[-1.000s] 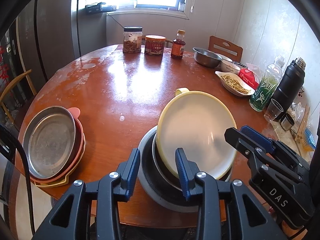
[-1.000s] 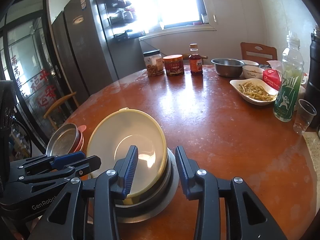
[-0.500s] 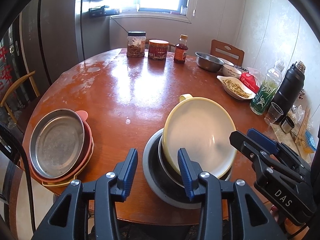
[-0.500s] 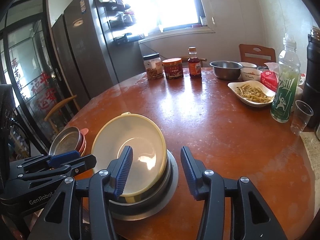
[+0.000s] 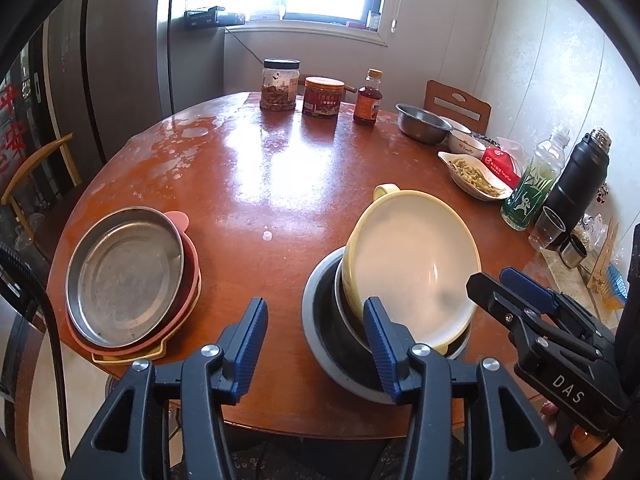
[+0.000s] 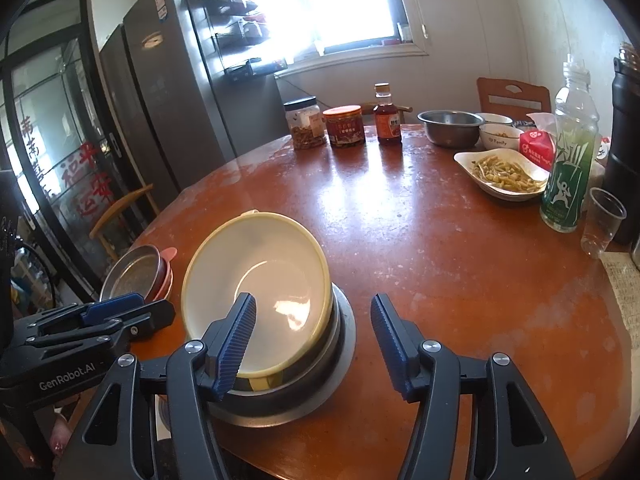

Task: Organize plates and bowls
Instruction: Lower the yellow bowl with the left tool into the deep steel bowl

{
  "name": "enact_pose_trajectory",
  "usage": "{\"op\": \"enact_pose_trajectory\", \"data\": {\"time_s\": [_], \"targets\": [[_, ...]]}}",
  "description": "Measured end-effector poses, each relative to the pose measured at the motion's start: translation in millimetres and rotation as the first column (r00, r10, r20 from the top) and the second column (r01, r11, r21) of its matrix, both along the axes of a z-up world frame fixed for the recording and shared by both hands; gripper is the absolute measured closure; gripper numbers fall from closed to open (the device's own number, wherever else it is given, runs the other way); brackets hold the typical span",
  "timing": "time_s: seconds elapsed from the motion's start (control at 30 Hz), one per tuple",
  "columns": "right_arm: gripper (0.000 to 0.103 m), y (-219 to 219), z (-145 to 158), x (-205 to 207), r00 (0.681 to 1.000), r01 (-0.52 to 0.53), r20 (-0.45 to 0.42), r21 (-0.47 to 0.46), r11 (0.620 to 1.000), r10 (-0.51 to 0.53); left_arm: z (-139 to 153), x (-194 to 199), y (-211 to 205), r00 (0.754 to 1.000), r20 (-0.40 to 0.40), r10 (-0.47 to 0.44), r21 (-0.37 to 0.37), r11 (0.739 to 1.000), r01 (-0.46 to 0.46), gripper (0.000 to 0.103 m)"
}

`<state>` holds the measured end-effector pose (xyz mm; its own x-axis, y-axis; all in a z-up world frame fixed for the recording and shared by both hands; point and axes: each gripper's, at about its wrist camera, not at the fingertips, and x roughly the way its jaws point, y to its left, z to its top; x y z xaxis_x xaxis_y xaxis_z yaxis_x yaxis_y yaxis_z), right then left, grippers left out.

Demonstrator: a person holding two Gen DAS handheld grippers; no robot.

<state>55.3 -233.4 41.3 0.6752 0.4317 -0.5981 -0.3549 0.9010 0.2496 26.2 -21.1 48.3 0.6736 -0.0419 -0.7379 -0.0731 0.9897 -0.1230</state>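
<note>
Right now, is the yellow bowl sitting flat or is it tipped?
Tipped. The yellow bowl leans in the metal bowls beneath it, its rim higher on one side. Neither gripper holds it.

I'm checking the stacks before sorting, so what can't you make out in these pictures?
- Bowls under the yellow bowl, both views: it covers them; count unclear.
- Plates under the metal plate, left view: only rims show; right view: partly behind the left gripper.
- Jar labels: too small.
- Black flask, right view: cut by the edge.
</note>
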Motion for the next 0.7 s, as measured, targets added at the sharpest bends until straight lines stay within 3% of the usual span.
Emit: {"op": "enact_pose_trajectory", "data": {"time_s": [0.7], "targets": [[0.039,-5.6,-33.6,16.2,0.989,0.033,-0.147,0.095,0.995,-0.018,-27.0,21.0,-13.4,0.995,-0.066,-0.076,-0.066,0.995,0.072,0.042]]}}
